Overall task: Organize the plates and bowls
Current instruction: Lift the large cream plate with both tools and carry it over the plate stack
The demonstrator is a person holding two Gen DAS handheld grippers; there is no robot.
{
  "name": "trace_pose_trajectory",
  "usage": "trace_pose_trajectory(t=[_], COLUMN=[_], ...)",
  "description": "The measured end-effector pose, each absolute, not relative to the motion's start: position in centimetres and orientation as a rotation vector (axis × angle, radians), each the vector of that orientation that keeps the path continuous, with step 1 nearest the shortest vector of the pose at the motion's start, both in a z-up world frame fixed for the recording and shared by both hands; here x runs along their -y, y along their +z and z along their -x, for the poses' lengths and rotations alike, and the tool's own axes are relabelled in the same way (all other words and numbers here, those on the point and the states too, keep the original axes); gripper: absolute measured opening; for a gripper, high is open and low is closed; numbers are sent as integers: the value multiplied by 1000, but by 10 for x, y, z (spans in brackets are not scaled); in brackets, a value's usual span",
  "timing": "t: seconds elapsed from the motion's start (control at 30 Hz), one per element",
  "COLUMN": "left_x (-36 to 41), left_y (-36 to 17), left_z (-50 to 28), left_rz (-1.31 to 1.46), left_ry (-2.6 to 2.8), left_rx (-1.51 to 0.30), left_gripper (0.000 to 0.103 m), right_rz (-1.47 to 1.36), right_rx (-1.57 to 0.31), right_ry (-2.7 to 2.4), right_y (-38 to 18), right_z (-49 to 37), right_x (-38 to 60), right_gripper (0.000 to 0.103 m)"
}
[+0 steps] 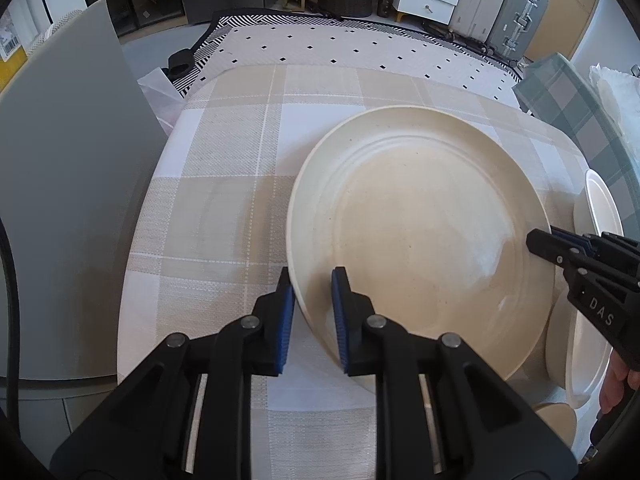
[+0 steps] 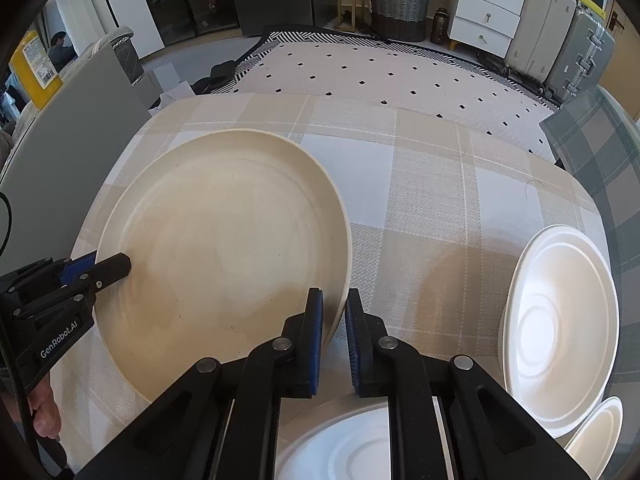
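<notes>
You've got both grippers clamped on the big beige plate over the checked tablecloth, left gripper pinching its near-left rim, right gripper pinching its near-right rim, with white plates on the cloth to the right.

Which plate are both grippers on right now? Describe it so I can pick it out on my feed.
Find the table with the beige-and-white checked cloth. The big cream plate sits on its left part, the left gripper and right gripper pinching opposite rims. It is the only beige dish; the white plates to its right are paler and untouched.
</notes>
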State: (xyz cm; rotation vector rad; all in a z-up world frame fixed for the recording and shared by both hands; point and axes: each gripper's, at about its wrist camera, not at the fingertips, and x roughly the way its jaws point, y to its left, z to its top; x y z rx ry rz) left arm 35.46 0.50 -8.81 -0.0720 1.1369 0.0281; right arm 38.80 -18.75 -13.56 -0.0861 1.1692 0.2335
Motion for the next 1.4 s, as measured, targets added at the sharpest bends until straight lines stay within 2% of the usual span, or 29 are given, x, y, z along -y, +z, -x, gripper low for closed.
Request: trace_pose_trajectory(t=[0.63, 1.4], left_x=[-9, 5], left_y=[-46, 41], left_z=[-328, -229], left_rz=[73, 88], left_ry=[29, 17], left_rx=[-1053, -945], left_gripper=[15, 15], right_rz=[92, 103], right_rx=[-1086, -971], right_ry=[232, 228], right_y=[-100, -22], right_z=[-363, -274], right_x=[185, 182], right_gripper=[11, 11])
